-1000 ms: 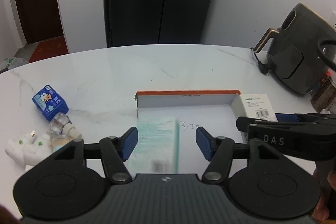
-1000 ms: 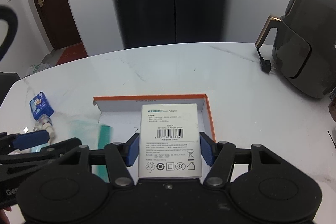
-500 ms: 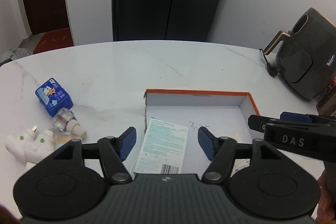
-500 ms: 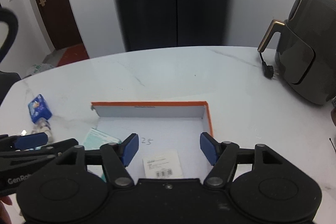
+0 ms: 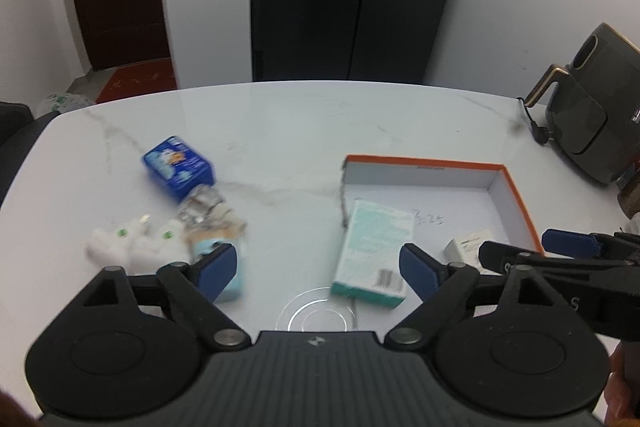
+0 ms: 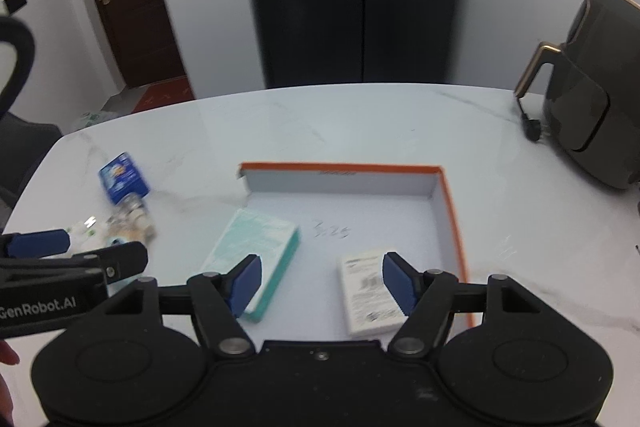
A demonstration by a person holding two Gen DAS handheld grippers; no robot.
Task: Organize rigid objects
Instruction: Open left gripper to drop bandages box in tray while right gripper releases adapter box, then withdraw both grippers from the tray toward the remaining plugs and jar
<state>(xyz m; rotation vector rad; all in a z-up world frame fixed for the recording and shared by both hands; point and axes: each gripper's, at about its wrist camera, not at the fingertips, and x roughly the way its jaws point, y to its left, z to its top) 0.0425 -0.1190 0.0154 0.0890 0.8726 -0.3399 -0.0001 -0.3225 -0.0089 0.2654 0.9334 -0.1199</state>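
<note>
A white tray with an orange rim (image 5: pixel 424 163) (image 6: pixel 340 169) lies on the marble table. In it lie flat a teal box (image 5: pixel 374 243) (image 6: pixel 256 247) and a white adapter box (image 5: pixel 468 247) (image 6: pixel 370 291). My left gripper (image 5: pixel 318 269) hovers back from the tray's left side. Its jaws are opening and nothing is pressed between its pads. My right gripper (image 6: pixel 322 279) hangs over the tray's near side, jaws also opening. The white box lies loose below its right finger. Each gripper shows at the edge of the other's view: left gripper (image 6: pixel 60 255), right gripper (image 5: pixel 572 247).
Left of the tray sit a blue box (image 5: pixel 178 167) (image 6: pixel 122 179), a small glass bottle (image 5: pixel 204 205), white plugs (image 5: pixel 132 247) and a pale blue item (image 5: pixel 232 283). A dark air fryer (image 5: pixel 592 131) (image 6: pixel 588 115) with its cord stands at the right. A black fridge stands behind the table.
The left gripper let go of the teal box and the right gripper let go of the white box. Both boxes now lie in the tray. Both grippers drew back with wider jaws.
</note>
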